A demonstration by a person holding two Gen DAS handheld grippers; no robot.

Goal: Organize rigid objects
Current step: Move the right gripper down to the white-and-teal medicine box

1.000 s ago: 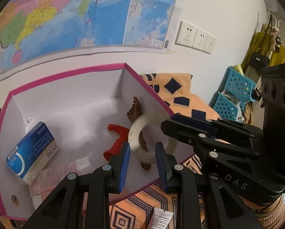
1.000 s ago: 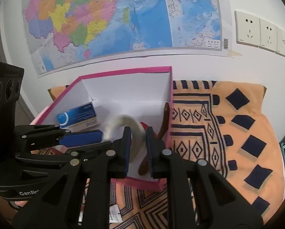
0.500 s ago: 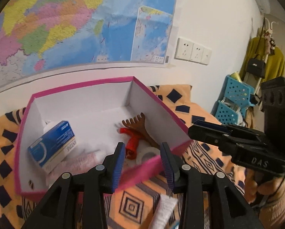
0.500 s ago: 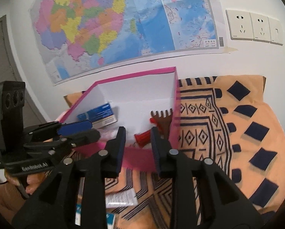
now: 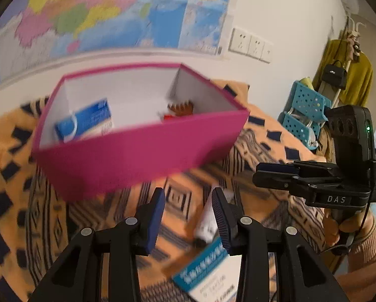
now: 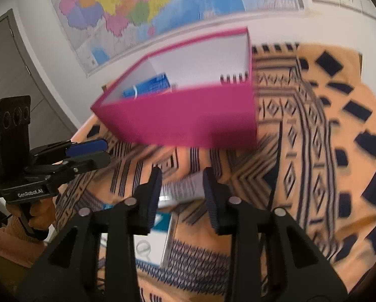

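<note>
Jaws: left gripper stands partly apart, nothing between the blue pads, no contact with anything. Right gripper is opening, jaws moderately apart, nothing clamped; only the cloth and a printed white leaflet show through the gap, lying on the surface below.

Both grippers sit in front of the magenta cardboard box with white interior, near side facing them, clear of its wall. Frames are motion-blurred.

Inside the box: a blue-and-white carton toward its left side, a brown wooden comb-like piece and a bit of a red plastic item toward its right side. Rest of the floor is hidden by the near wall.

Still loose on the orange cloth with dark geometric pattern, in front of the box: a white tube just below the left jaws, a blue-and-white flat box with print next to it, touching or overlapping, can't tell which.

Background: coloured wall map, white wall sockets.
</note>
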